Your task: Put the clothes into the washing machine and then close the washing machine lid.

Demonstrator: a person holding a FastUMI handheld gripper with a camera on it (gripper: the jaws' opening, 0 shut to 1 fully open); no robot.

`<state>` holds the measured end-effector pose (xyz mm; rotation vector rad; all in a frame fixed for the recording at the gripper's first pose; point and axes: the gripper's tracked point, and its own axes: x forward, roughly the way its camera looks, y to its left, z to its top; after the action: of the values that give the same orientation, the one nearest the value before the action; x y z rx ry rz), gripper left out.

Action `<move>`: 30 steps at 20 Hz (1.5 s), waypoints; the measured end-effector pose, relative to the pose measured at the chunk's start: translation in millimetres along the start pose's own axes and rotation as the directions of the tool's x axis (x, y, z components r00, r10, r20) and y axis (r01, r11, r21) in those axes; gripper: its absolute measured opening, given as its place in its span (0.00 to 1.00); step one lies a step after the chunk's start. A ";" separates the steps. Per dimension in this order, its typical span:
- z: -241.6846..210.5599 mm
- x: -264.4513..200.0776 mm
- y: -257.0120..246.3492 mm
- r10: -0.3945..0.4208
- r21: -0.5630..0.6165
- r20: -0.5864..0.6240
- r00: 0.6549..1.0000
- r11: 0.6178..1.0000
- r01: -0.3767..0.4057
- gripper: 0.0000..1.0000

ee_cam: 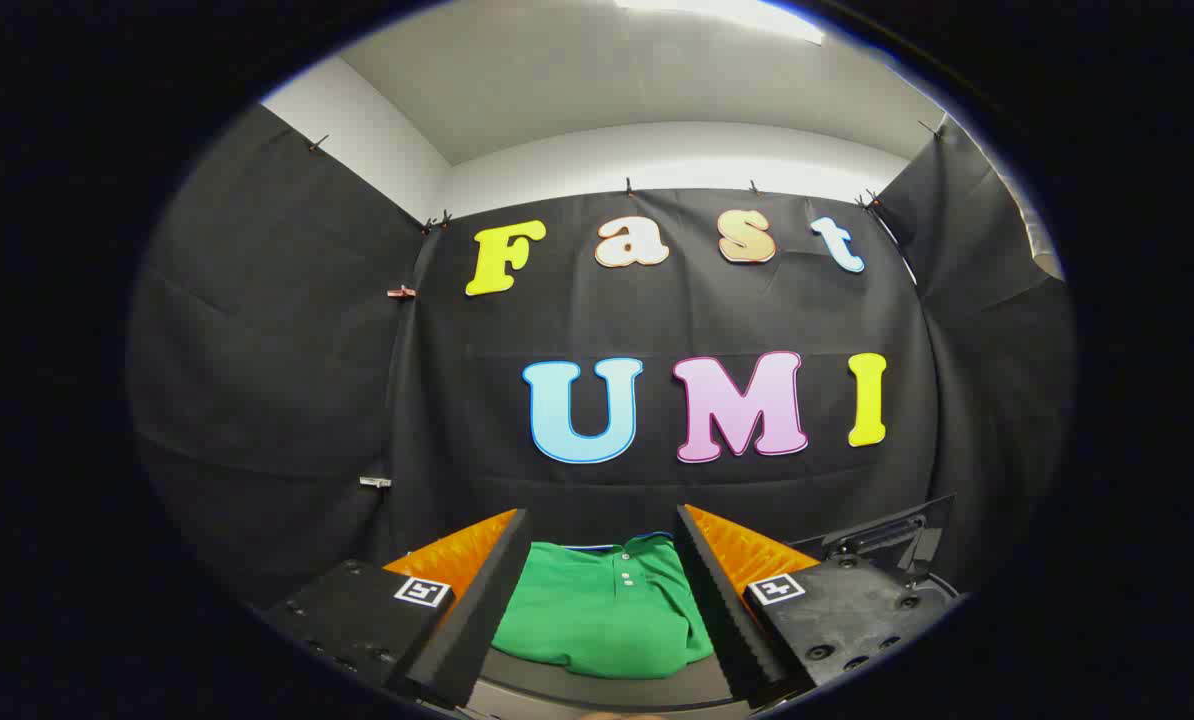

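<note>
In the gripper view, the tool (602, 560) is spread wide, its fingers (487, 590) gripping nothing. A folded green polo shirt with a buttoned collar (602, 615) lies on the dark counter (607, 690), seen between the fingers and just ahead of them.

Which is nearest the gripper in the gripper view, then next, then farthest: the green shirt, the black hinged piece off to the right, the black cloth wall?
1. Green shirt: folded, seen between the open fingers of the gripper, just ahead.
2. Black hinged piece: beyond the right finger, possibly the washer lid; I cannot tell.
3. Black cloth wall: farthest, behind everything.
</note>
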<state>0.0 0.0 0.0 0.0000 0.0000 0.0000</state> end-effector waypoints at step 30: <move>-69.7 57.2 -0.4 -0.035 -0.146 -0.382 0.924 0.989 -0.023 0.92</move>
<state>57.2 -0.4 -69.7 -0.1491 0.3935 -0.0059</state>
